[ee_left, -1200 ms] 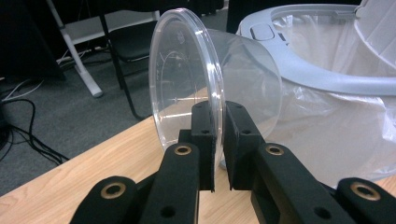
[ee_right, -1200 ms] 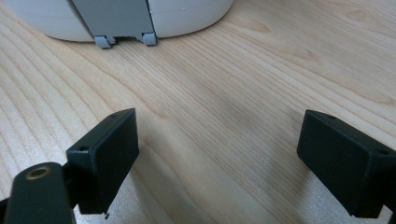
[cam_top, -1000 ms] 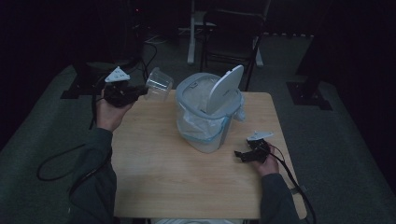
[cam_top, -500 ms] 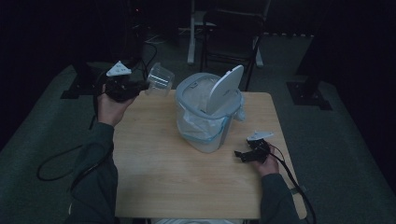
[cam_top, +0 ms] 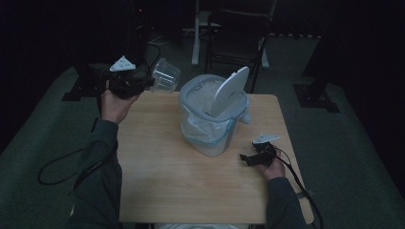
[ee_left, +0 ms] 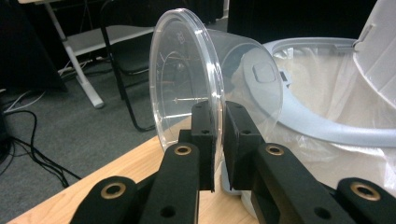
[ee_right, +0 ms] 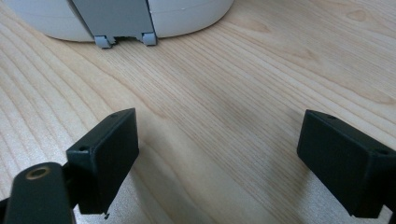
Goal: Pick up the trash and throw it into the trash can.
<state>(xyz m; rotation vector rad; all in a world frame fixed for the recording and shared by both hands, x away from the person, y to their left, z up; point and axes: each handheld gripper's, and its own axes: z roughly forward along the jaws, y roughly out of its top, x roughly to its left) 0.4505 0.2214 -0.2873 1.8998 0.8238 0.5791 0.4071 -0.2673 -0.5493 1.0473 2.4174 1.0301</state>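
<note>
A: The clear plastic cup (ee_left: 205, 84) is clamped at its rim by the left gripper (ee_left: 218, 140), the jaws pinched tight on the thin wall. It is seen lying on its side, mouth turned to one side of the gripper, and held up off the worktop (cam_top: 191, 181).

B: The material is shown well in the left gripper view: glassy, smooth, with a rolled lip and a round tapered body. Faint moulded marks are picked up on the wall, but no writing can be read.

A: Just beyond the gripper's jaws, the bin (ee_left: 327, 126) is seen, with a blue-grey plastic rim ring and a thin, crinkled translucent liner (ee_left: 317, 84) draped inside.

B: In the high view the cup (cam_top: 165, 75) is held level with the bin's top and just short of its rim (cam_top: 191, 98). The white swing lid (cam_top: 229, 90) is tipped up on edge, smooth and rounded.

A: Over to the right gripper (ee_right: 217, 158): it is spread wide, nothing held between its jaws, its matte black block pads low over pale wood-grain laminate.

B: Ahead of those jaws the bin's base (ee_right: 187, 18) is caught, a white curved wall with a grey panel ending in two small feet. The right gripper (cam_top: 249, 159) is rested on the worktop beside the bin. No labels are made out there.
</note>
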